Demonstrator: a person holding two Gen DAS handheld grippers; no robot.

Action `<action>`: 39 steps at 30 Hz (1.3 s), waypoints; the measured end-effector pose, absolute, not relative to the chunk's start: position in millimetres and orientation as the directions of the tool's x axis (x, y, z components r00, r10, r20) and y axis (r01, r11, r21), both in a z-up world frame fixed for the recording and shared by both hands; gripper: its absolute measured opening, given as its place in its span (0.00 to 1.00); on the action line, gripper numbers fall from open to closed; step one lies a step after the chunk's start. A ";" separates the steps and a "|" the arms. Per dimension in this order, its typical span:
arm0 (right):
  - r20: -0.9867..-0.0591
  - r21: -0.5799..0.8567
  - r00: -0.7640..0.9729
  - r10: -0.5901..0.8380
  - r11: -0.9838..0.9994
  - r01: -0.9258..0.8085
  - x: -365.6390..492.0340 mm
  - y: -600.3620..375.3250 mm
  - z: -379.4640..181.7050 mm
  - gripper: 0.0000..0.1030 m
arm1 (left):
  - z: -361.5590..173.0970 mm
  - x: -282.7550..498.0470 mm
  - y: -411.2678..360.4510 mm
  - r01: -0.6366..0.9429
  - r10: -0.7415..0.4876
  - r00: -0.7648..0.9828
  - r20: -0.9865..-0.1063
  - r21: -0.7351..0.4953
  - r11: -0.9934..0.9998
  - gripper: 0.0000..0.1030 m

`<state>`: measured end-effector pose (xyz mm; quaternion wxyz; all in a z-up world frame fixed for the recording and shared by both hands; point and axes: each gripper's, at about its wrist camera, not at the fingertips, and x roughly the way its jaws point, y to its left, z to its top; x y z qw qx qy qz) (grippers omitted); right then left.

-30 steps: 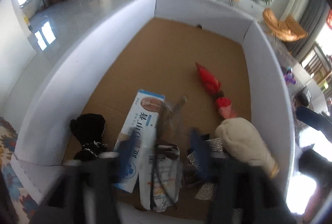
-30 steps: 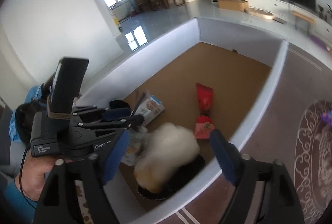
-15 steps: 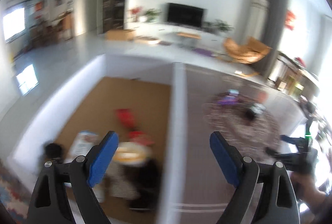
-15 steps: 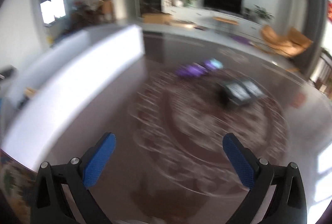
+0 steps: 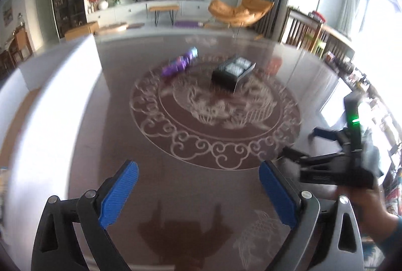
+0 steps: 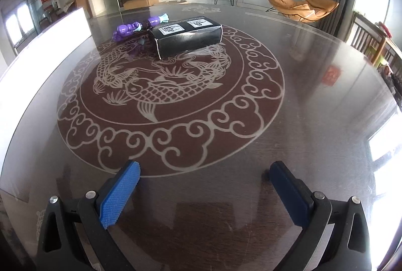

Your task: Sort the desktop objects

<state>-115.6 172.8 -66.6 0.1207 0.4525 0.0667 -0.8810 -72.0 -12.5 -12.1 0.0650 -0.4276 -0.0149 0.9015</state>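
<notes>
Two things left to sort on the bench [image 6: 326,120]: a black box [image 6: 188,38] with white labels on top, and a purple toy [image 6: 130,28] lying just beside it, at its left end, about touching. Both sit at the far side of the round fish-and-cloud pattern under the glossy top. In the left wrist view the same black box [image 5: 232,71] and purple toy [image 5: 179,62] show, blurred, well apart from both claws.

White-walled bin [image 5: 50,120] with a cardboard floor stands along the left edge of the bench; its contents are not visible now.

Left claw [image 5: 198,192]: wide, nothing between the pads; its jaws have just been opening. Right claw [image 6: 203,194]: wide too, empty, opened up just now and held at full spread. The right claw [image 5: 324,145] also shows in the left view, at the right edge, gripped by the person's hand [image 5: 369,198].

Step in hand, judged: between items, both claws free and turned toward the remaining things. Next move likely calls for a reach across the pattern to the box or the toy. Box looks wide and rigid, so a full spread across its short side should work; the toy is knobbly, better gripped at a narrow waist. Since they nearly touch, grabbing one risks nudging the other.
</notes>
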 end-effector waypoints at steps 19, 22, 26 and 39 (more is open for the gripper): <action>-0.814 -0.011 -0.561 -0.152 -0.961 0.275 -117.9 171.6 -69.4 1.00 | -77.4 -166.1 -14.8 -0.063 0.021 -0.584 -0.812 0.019 -0.998 0.95; -0.814 -0.011 -0.561 -0.151 -0.961 0.275 -117.7 171.2 -69.4 1.00 | -78.9 -166.8 -17.0 -0.060 0.031 -0.581 -0.813 0.005 -0.998 0.96; -0.814 -0.011 -0.561 -0.151 -0.961 0.275 -117.5 171.0 -69.3 1.00 | -80.1 -166.3 -17.8 -0.076 0.043 -0.575 -0.817 0.001 -0.997 1.00; -0.796 0.343 -0.518 -0.314 -0.938 0.042 -278.2 143.4 -32.2 1.00 | -80.2 -165.8 -18.3 -0.076 0.044 -0.578 -0.815 0.000 -0.997 1.00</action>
